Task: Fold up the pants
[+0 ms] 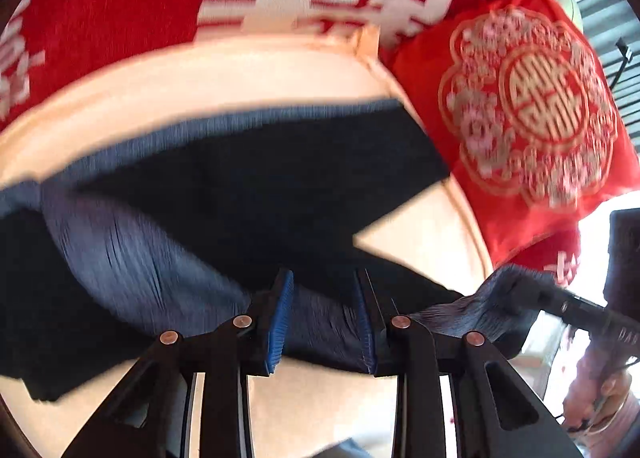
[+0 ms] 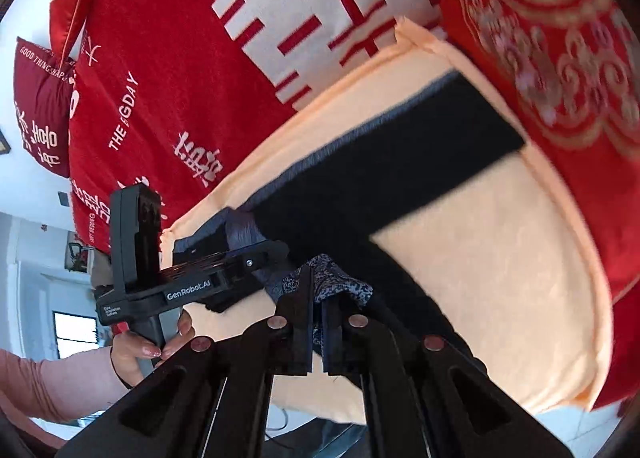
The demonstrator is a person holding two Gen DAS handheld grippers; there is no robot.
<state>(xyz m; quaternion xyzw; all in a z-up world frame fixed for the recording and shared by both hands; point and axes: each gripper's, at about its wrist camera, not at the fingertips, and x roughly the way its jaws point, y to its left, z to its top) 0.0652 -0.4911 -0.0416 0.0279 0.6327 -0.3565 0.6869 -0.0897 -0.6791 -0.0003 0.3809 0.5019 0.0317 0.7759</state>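
Dark navy pants (image 1: 248, 186) lie across a cream seat cushion (image 1: 224, 74), one leg stretched toward the red pillows. My left gripper (image 1: 322, 298) has its blue-padded jaws partly closed around a bunched fold of the pants at the near edge. It also shows in the right wrist view (image 2: 276, 252), gripping the same edge. My right gripper (image 2: 318, 290) is shut on a bunch of the pants' fabric (image 2: 340, 284) and lifts it a little. In the left wrist view the right gripper (image 1: 516, 286) holds the fabric at the right. The pants (image 2: 380, 162) run away diagonally.
A red blanket with white characters (image 2: 192, 58) covers the sofa back. A red embroidered pillow (image 1: 528, 106) leans at the right end of the cushion (image 2: 500, 258). A small dark red pillow (image 2: 40, 106) sits far left. A hand (image 2: 136, 354) holds the left gripper's handle.
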